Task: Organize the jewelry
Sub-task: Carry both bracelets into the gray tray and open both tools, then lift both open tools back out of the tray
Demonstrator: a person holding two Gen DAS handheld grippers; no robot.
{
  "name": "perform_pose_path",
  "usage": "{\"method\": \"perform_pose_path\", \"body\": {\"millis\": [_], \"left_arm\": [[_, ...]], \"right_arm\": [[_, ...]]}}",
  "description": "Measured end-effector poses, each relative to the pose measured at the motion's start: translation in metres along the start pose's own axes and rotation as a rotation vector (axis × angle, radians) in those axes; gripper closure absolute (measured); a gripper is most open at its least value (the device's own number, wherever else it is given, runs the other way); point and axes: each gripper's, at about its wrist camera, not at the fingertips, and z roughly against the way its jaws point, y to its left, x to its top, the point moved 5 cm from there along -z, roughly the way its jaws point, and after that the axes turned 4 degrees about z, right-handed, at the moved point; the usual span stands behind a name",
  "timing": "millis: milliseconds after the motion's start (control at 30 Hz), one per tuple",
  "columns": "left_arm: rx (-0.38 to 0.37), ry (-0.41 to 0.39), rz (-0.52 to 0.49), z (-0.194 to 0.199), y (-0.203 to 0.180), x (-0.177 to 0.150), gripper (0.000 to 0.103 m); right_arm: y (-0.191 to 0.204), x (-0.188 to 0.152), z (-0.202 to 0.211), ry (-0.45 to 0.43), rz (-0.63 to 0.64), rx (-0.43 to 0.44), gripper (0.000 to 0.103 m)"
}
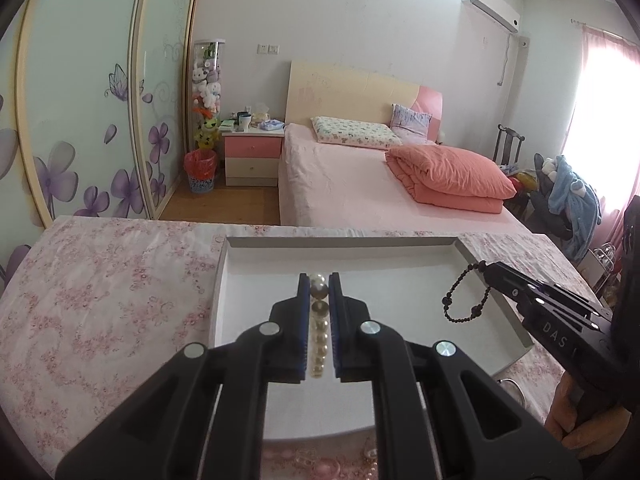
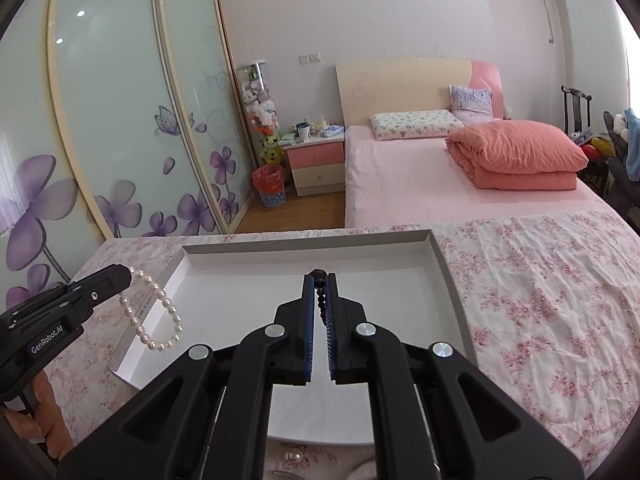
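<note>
Bracelets (image 2: 150,312) clamped over tray (image 2: 436,256).

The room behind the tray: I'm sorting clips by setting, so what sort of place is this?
A home bedroom, most likely: a bed with a folded pink quilt, a pink nightstand and sliding wardrobe doors.
</note>
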Motion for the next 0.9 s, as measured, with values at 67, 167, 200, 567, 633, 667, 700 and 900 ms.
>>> {"method": "perform_pose_path", "body": {"millis": [67, 167, 200, 567, 633, 667, 700, 900], "left_arm": [[-0.001, 0.013, 0.010, -0.008, 0.001, 0.000, 0.093], [0.004, 0.030, 0.018, -0.019, 0.003, -0.002, 0.093], [0.004, 0.037, 0.023, -0.022, 0.003, -0.003, 0.093], [0.014, 0.039, 0.064, -0.020, 0.017, -0.002, 0.076], [0.018, 0.037, 0.071, -0.017, 0.020, -0.003, 0.074], [0.020, 0.038, 0.073, -0.015, 0.022, -0.004, 0.074], [0.020, 0.038, 0.074, -0.012, 0.023, -0.006, 0.074], [0.030, 0.032, 0.071, 0.011, 0.032, -0.020, 0.068]], "right_arm": [[0.002, 0.000, -0.006, 0.009, 0.004, -0.003, 0.097], [0.002, 0.000, -0.015, 0.029, 0.003, -0.004, 0.096], [0.003, 0.000, -0.018, 0.039, 0.003, -0.004, 0.096], [-0.011, -0.008, -0.006, 0.035, -0.017, -0.030, 0.055], [-0.013, -0.009, -0.004, 0.035, -0.018, -0.034, 0.055], [-0.013, -0.010, -0.002, 0.036, -0.019, -0.035, 0.055], [-0.014, -0.012, 0.000, 0.036, -0.019, -0.037, 0.055], [-0.013, -0.020, 0.018, 0.029, -0.008, -0.035, 0.055]]}}
